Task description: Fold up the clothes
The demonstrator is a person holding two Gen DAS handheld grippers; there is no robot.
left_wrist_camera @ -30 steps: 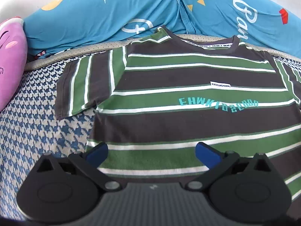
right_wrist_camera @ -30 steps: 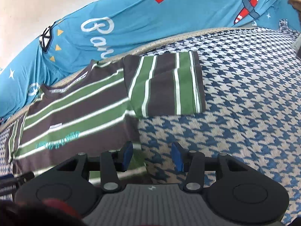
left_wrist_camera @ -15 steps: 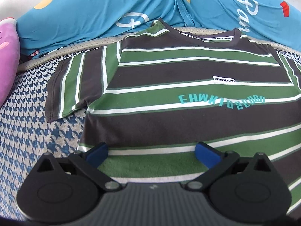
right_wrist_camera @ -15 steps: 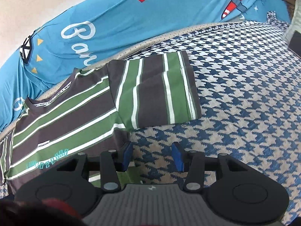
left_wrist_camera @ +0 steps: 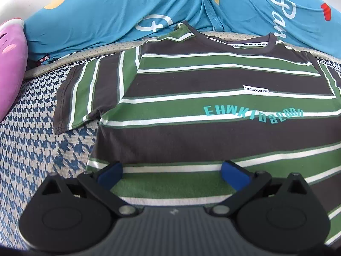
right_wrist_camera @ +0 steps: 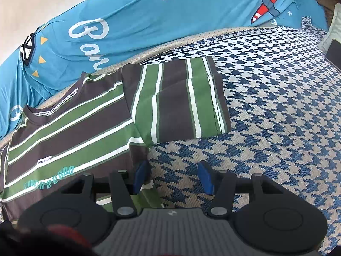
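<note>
The striped T-shirt (left_wrist_camera: 213, 111) lies flat, front up, on a blue-and-white houndstooth bed cover (left_wrist_camera: 38, 149), its collar at 12 o'clock against the piped far edge of the cover, its hem running toward 6 o'clock under both tools. In the left wrist view one short sleeve (left_wrist_camera: 85, 96) spreads out to 9 o'clock, flat, with its cuff edge free on the cover. In the right wrist view the other sleeve (right_wrist_camera: 181, 100) spreads to 2 o'clock, also flat, its cuff edge lying straight.

The left tool (left_wrist_camera: 173, 173) hangs over the lower body of the shirt with its blue pads spread wide apart; a green stripe of cloth shows between them, and nothing is pinched. The right tool (right_wrist_camera: 173, 178) stands at the shirt's side seam below the armpit: its left pad sits at the cloth edge, its right pad over bare cover. Its jaws have just been opening and are released, with only cover and the shirt's edge between them.

Open room lies mainly at 3 o'clock of the shirt in the right view, a broad stretch of bare cover. At 9 o'clock in the left view a narrower strip of cover reaches a pink plush cushion (left_wrist_camera: 10, 64). Beyond the collar at 12 o'clock a blue printed quilt (left_wrist_camera: 127, 10) banks up along the cover's far edge, closing that side.
</note>
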